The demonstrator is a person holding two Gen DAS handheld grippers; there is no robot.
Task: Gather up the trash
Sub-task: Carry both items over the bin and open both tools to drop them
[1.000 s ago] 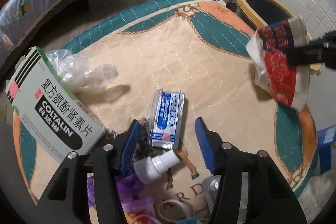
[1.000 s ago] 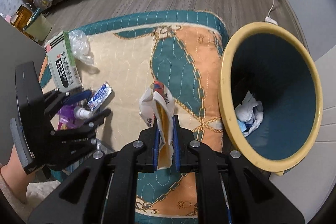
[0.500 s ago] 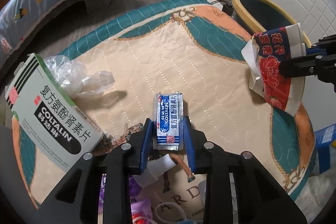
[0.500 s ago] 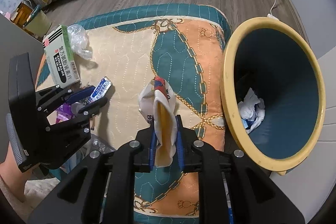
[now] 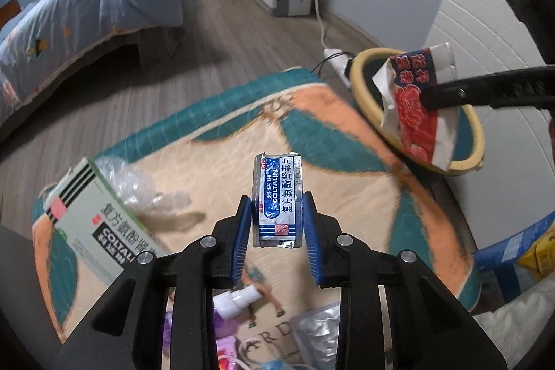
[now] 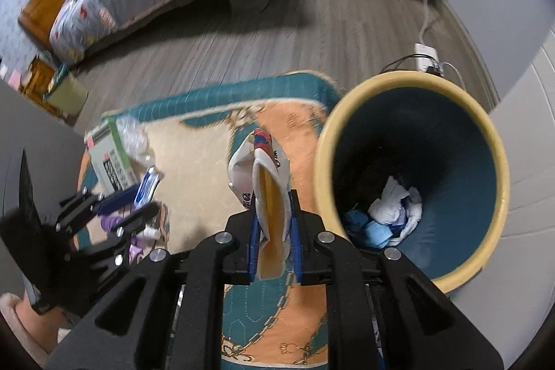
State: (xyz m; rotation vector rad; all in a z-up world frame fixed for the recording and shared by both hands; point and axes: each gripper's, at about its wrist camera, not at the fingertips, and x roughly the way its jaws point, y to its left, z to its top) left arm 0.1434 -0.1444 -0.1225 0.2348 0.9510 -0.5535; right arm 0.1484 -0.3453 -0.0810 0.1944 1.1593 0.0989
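Observation:
My left gripper [image 5: 275,200] is shut on a blue-and-silver COLTALIN sachet [image 5: 279,175] and holds it upright, lifted off the patterned mat [image 5: 347,182]. Off to the left in the right wrist view, the left gripper [image 6: 149,196] shows with the sachet [image 6: 148,183] in it. My right gripper [image 6: 274,196] is shut on a red, white and blue wrapper [image 6: 265,158], which hangs just left of the yellow-rimmed blue bin [image 6: 503,179]. In the left wrist view the wrapper [image 5: 412,113] hangs in front of the bin [image 5: 475,134]. Crumpled white and blue trash [image 6: 392,210] lies inside the bin.
On the mat lie a green-and-white COLTALIN box [image 5: 93,224], a clear plastic bag [image 5: 138,186], a white spray bottle [image 5: 236,297] and a foil pack [image 5: 315,325]. A bed [image 5: 86,9] stands at the back left. A power strip [image 5: 333,56] lies behind the bin.
My left gripper went from open over the sachet to shut on it and lifted it off the mat. My right gripper rose with the wrapper and moved closer to the bin.

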